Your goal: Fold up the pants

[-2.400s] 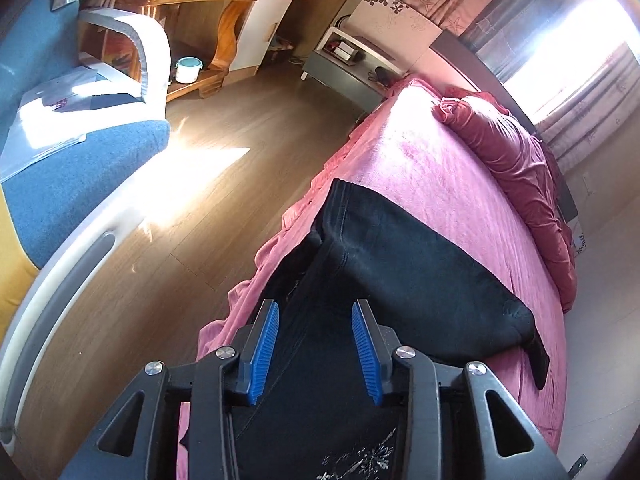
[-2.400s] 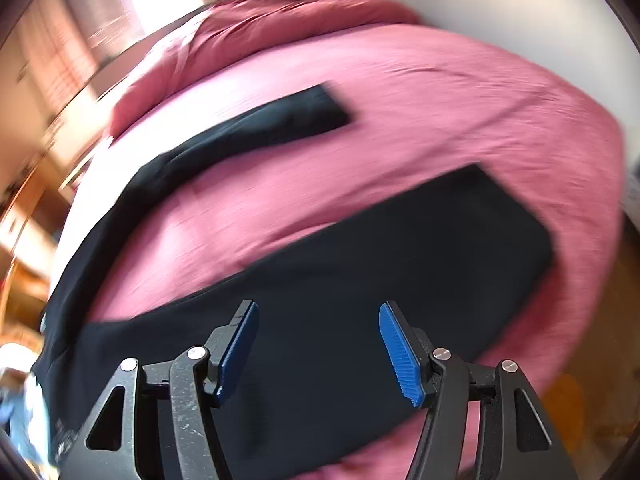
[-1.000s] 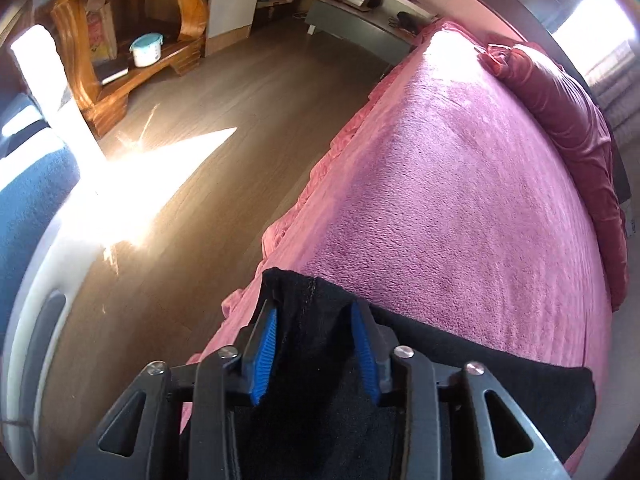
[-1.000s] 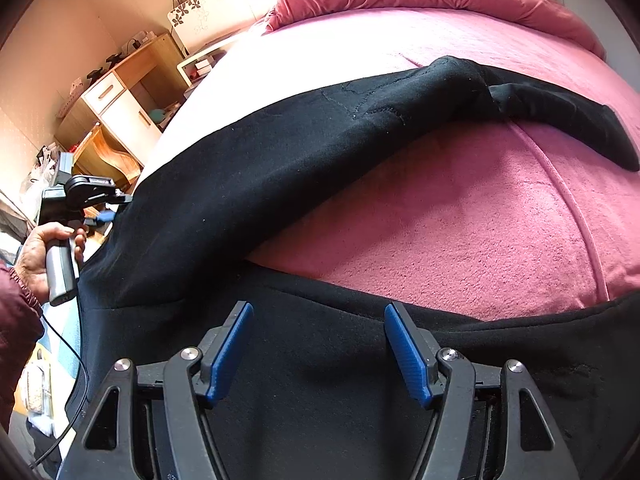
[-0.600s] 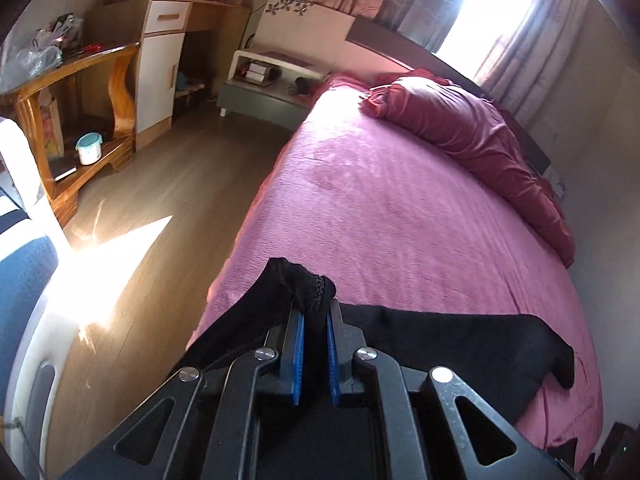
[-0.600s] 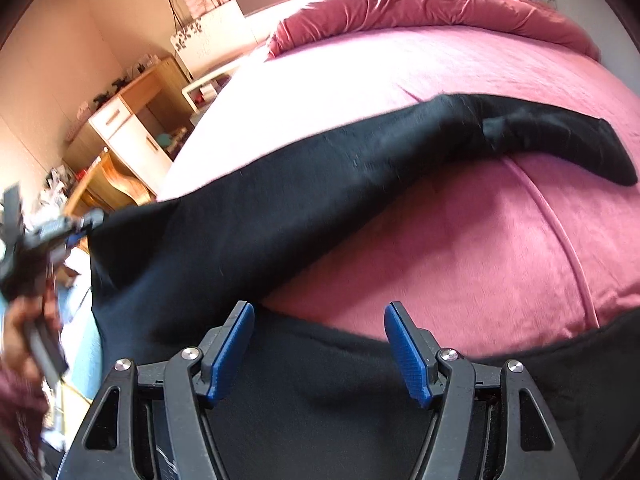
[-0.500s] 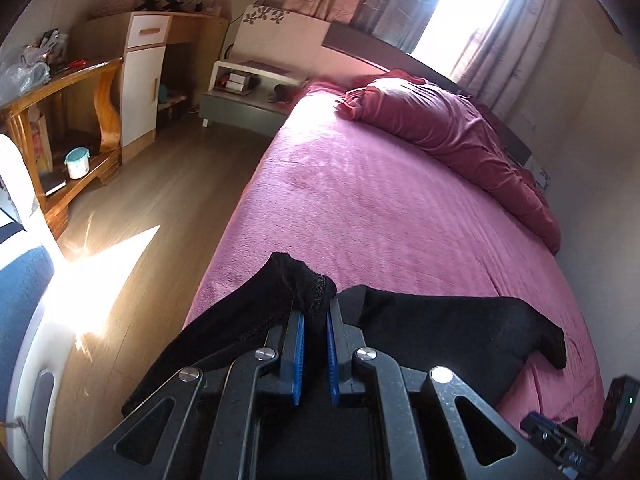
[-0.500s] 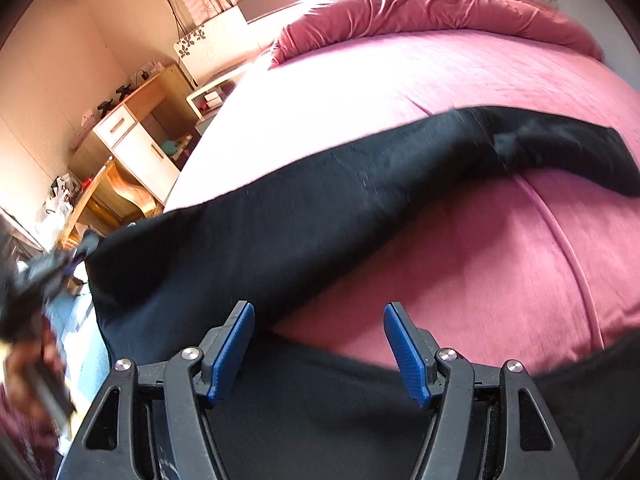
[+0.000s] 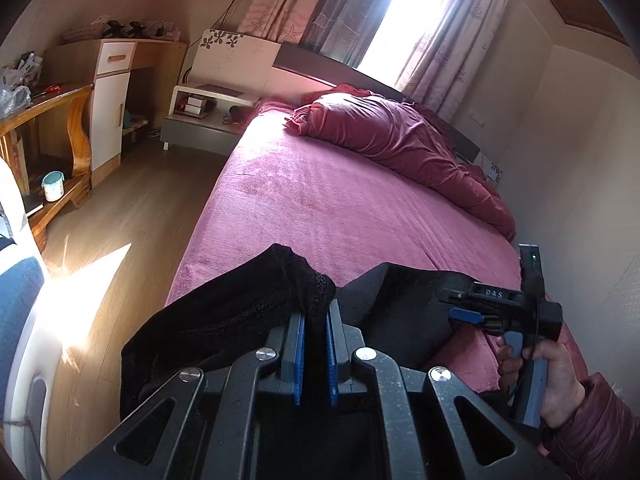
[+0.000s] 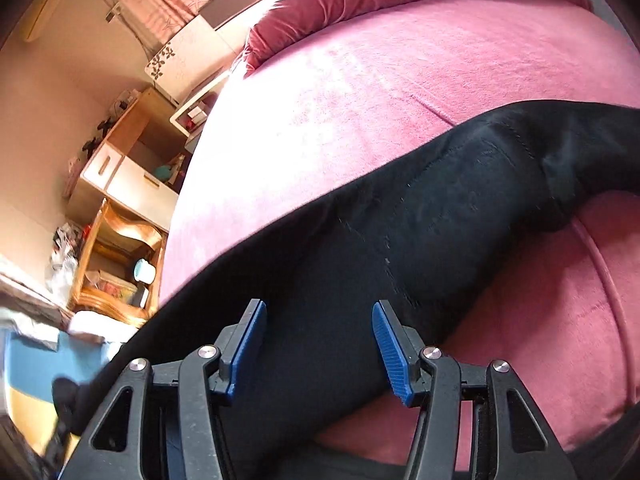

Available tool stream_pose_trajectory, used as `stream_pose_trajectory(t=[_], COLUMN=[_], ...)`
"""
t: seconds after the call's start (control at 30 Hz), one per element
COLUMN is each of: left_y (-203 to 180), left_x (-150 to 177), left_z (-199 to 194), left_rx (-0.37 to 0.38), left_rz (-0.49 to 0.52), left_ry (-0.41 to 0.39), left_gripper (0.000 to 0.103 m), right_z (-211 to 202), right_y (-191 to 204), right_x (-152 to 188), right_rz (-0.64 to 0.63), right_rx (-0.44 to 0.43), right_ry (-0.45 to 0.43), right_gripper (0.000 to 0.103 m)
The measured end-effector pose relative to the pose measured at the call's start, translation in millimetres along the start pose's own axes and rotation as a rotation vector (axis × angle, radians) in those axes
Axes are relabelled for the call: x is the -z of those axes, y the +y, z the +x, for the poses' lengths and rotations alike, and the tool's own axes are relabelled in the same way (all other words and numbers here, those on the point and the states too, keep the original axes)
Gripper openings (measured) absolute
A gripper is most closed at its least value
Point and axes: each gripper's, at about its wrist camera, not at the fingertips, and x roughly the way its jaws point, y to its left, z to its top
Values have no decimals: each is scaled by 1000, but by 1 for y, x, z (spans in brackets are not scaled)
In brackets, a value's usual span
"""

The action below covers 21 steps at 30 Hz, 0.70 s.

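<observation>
Left gripper (image 9: 314, 322) clamps black pants (image 9: 248, 304)

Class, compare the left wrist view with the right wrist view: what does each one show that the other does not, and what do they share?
Only the left wrist view shows the left gripper shut on a bunched edge of the black pants, the window, and the person's hand holding the right gripper's handle.

Only the right wrist view shows the right gripper head-on, jaws closing with the pants beneath them but not pinched, plus stitched seams on the fabric.

Both show the pink bed, the crumpled duvet and the wooden shelf.
</observation>
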Motion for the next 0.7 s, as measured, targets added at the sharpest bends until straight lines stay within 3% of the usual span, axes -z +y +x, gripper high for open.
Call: stream_pose_trajectory(t=[0.27,0.43,0.47,0.53,0.57,0.6,0.7], left_y=[-13,-17,-17,-18,-18,-17,-7], left_x=[22,35,37,39,38,38,27], left_z=[-31,-43,-45,-49,-50,-50,-45], left_rx=[51,62,70,72,76,72,57], left_rz=[49,61,57,62,64,66,23], left_ry=[1,15,19,22,26,29,30], left_gripper=[9,9,8,9,8,8,9], right_z=[22,30,32,36,35,35,22], right_y=[-2,-13,-16,-23,-27,-28,-33], right_x=[-33,-43,-45,-47,-46,-47,-45], right_rz=[130,151,151,152,146,132,109], right_rx=[-41,32,54,67,76,92,82], right_ry=[27,37,41,52,56,59,40], right_gripper=[57,56,54,38,22,13,10])
